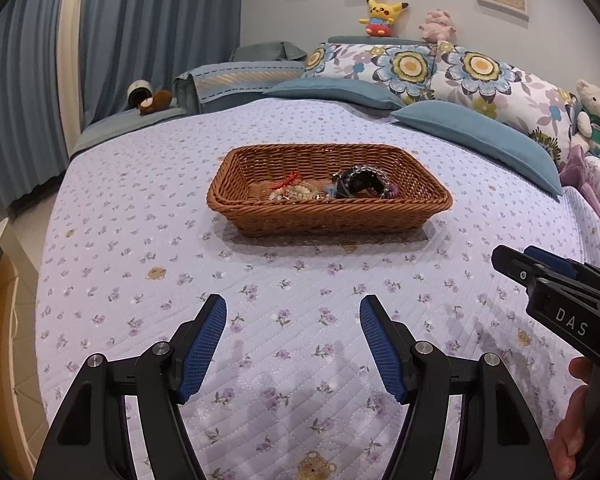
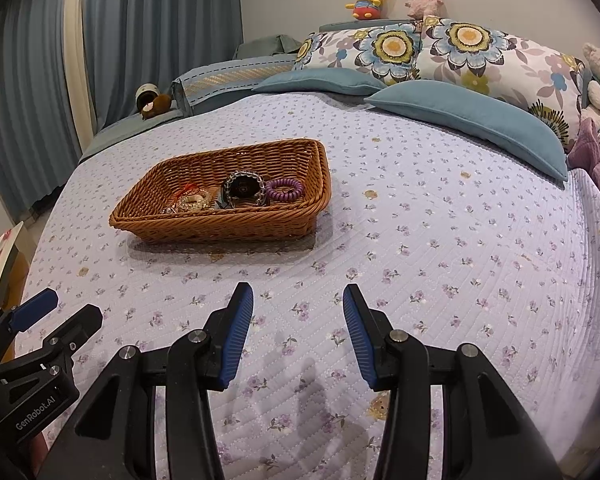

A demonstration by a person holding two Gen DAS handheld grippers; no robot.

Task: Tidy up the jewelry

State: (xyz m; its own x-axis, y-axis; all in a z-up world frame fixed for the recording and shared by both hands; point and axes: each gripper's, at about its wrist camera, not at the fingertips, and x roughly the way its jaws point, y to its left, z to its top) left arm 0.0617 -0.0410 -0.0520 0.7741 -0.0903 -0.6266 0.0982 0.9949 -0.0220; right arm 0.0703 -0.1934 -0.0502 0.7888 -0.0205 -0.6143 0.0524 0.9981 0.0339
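Left wrist view: the left gripper [image 1: 293,309] hangs open and empty over the bedspread [image 1: 112,216], the wicker basket [image 1: 328,216] of jewelry [image 1: 332,188] straight ahead, gathered for sorting.

Right wrist view: the right gripper [image 2: 298,300], jaws parted and empty, has the basket ahead to its left.

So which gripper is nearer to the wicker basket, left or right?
Left, slightly. The left gripper faces the wicker basket straight on; the right gripper sits off to its right.
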